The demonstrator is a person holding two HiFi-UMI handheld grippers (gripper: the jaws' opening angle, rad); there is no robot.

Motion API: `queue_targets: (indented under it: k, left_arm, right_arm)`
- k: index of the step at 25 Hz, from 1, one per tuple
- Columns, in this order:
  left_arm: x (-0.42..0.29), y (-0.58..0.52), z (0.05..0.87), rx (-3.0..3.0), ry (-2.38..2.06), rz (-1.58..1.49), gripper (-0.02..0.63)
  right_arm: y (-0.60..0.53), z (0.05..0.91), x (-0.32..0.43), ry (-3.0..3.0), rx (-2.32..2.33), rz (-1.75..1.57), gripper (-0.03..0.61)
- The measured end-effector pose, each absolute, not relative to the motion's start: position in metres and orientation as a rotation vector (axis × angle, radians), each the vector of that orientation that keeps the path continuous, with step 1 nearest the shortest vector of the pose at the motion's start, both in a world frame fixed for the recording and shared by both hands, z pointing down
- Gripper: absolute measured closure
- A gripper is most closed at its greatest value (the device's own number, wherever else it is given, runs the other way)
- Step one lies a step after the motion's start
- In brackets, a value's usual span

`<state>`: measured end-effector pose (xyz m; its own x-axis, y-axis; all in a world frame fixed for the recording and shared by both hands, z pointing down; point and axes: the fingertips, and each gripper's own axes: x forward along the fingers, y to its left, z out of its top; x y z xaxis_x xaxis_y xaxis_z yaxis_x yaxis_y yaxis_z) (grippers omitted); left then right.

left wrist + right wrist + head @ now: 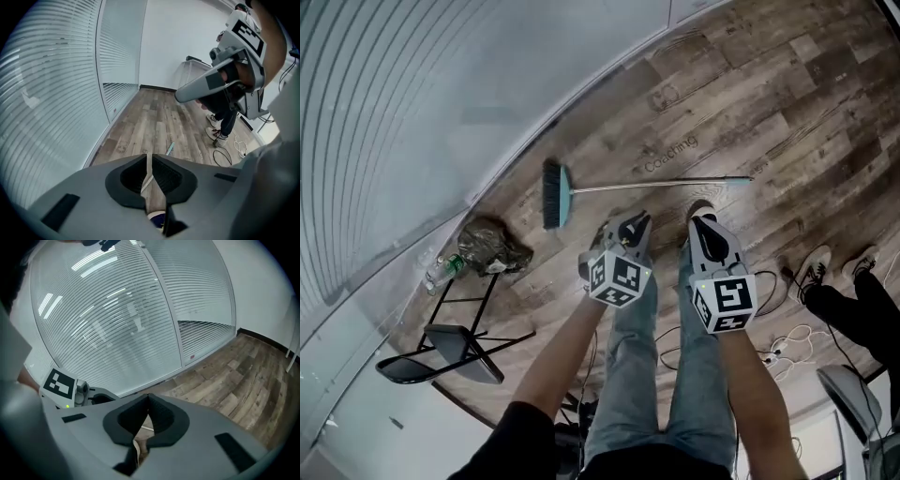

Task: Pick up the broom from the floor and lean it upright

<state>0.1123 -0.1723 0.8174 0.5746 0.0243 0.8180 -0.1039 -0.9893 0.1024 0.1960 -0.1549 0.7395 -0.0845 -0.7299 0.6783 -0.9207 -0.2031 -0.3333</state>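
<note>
Teal-headed, the broom (556, 195) is laid flat on the wooden floor (750, 94), untouched. The left claw (630, 228) and right claw (705, 228) are held shut and empty over its handle, likely for the approach.

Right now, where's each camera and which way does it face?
Head view: on the head, steeply down at the broom; forearms, legs, left gripper, right gripper show.
Left gripper view: on that gripper, past shut jaws across the floor; right gripper shows.
Right gripper view: on that gripper, past shut jaws toward blinds; left gripper shows.
Head and left gripper views share the right gripper.
</note>
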Motion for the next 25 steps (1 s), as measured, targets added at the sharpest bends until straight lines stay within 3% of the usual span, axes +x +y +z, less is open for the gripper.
queue_targets:
  k: [3, 5, 25]
  left_arm:
    - [0.11, -0.165, 0.853, 2.628, -0.062, 1.399, 0.555]
    - [0.111, -0.161, 0.879, 2.601, -0.065, 1.409, 0.493]
    - [0.122, -0.137, 1.097, 2.552, 0.102, 1.545, 0.436]
  right_arm:
    - [-0.148, 0.769, 0.196, -1.777, 1.985, 1.204, 0.565]
    - [-0.142, 0.79, 0.198, -1.747, 2.01, 1.235, 0.565]
    - [-0.112, 0.944, 0.2, -1.64, 2.14, 1.418, 0.565]
